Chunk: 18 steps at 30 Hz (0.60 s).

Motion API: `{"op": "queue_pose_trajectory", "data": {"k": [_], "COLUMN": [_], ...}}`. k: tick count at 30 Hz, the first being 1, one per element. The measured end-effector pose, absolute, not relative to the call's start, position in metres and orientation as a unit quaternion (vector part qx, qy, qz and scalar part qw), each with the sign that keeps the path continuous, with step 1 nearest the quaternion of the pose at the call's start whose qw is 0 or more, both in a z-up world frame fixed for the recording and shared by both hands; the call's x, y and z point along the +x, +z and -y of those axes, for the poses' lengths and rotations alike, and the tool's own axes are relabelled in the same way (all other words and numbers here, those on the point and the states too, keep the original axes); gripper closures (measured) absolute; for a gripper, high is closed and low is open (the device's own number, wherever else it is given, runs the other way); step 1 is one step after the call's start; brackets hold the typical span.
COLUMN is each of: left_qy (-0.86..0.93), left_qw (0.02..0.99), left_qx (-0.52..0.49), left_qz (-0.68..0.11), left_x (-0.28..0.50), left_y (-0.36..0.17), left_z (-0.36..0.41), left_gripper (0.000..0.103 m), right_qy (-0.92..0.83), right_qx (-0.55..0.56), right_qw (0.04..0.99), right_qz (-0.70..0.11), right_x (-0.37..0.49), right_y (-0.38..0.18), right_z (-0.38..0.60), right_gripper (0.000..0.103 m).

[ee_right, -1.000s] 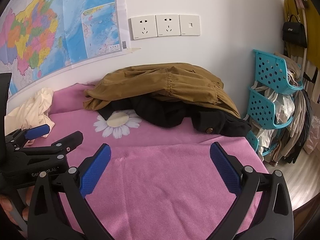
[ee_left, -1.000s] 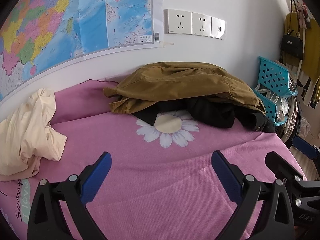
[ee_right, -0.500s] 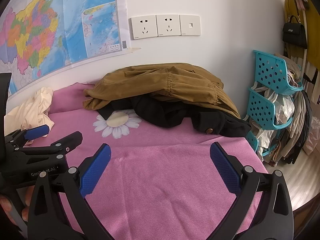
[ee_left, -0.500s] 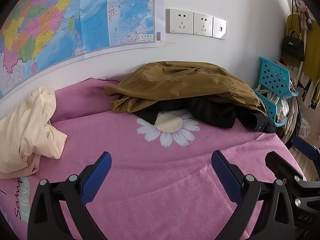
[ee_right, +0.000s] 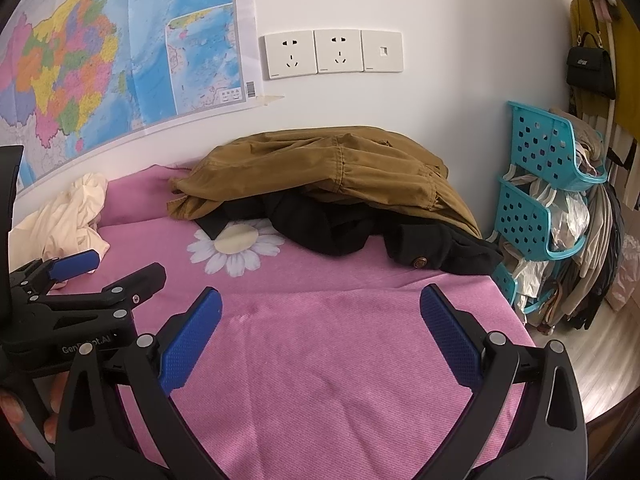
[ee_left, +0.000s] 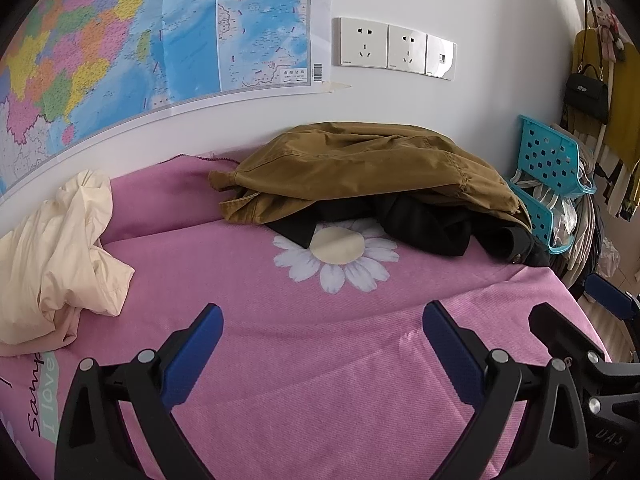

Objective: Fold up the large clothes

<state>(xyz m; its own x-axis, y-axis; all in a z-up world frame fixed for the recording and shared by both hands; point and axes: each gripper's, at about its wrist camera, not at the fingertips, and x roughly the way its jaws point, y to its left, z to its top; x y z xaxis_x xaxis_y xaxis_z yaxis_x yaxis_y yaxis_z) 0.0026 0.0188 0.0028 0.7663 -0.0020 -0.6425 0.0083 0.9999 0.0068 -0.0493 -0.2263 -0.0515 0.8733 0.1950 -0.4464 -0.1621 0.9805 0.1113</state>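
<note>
Grippers left (ee_left: 322, 338) and right (ee_right: 320, 320) both hover with jaws spread wide, holding nothing, over bare pink bedspread (ee_right: 320, 360) mid-frame. Brown jacket (ee_left: 360, 168) heaped on black garment (ee_left: 424, 224) upper centre against wall; cream garment (ee_left: 60, 248) at left edge, bed edge drops off right.

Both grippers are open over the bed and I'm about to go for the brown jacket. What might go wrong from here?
1. The brown jacket lies on top of a black garment; a deep pinch may lift both.
2. The pile sits against the wall, near the bed's right edge beside the blue baskets; dragging it that way may drop it.
3. The cream garment is loose on the bed; the left gripper could snag it.
</note>
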Motion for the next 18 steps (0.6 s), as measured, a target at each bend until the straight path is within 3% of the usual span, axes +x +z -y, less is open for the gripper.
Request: {"op": "queue_pose_trajectory", "data": {"k": [18], "left_qy": [-0.004], "left_qw": [0.937], "left_qx": [-0.001], "left_qz": [-0.349], "left_x": [0.0050], "left_y": [0.0023], "left_z": [-0.0213], "left_gripper": [0.006], "right_qy": [0.097], "right_qx": [0.019], "right_qw": [0.968], "right_qz": [-0.230], "right_x": [-0.0448], "right_y": [-0.0456], "right_z": [0.2181], "right_gripper": [0.005]}}
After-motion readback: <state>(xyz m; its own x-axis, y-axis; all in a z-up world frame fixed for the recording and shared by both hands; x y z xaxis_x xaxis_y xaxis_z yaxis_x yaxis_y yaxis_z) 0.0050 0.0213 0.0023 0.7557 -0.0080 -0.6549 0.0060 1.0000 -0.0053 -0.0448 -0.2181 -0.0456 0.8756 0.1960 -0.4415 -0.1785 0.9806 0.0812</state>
